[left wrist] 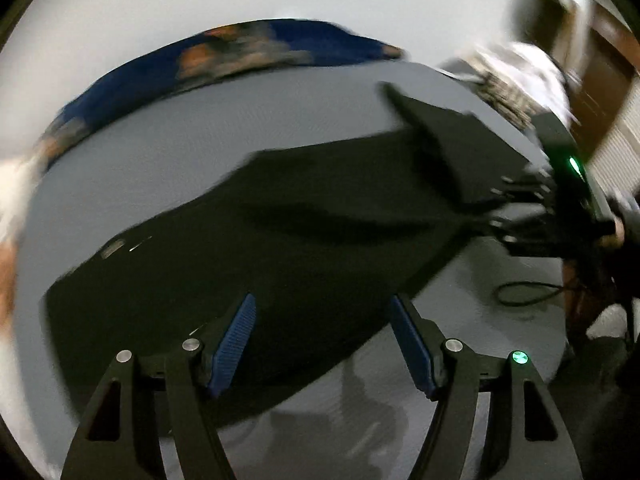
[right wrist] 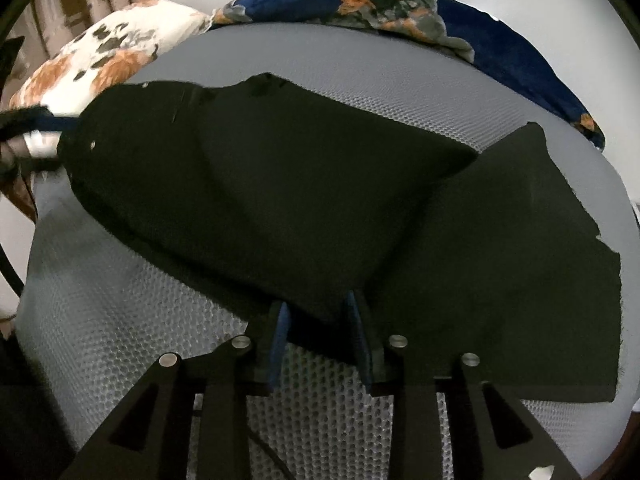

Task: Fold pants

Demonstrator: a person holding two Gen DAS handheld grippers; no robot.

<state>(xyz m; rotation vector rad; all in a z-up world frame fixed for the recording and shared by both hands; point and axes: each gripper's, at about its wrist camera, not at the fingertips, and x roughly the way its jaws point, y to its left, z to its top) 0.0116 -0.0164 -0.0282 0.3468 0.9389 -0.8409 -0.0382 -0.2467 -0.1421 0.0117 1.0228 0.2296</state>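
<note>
Left gripper (left wrist: 322,340) hangs released above the black pants (left wrist: 248,248); only the right wrist view shows the right gripper (right wrist: 318,320) grasping a raised fold.

- Left hand-held gripper (left wrist: 322,338): blue pads spread wide, nothing between them, poised over the near edge of the pants.
- Black pants (left wrist: 248,248): spread across the grey bed (left wrist: 160,152); right end raised.
- Right hand-held gripper (left wrist: 500,208): blurred, at the raised end.
- Blue patterned blanket (left wrist: 240,48): along the bed's far edge.

Matt black cloth pants (right wrist: 280,184) lie on a grey honeycomb-textured mesh mattress (right wrist: 400,100).
</note>
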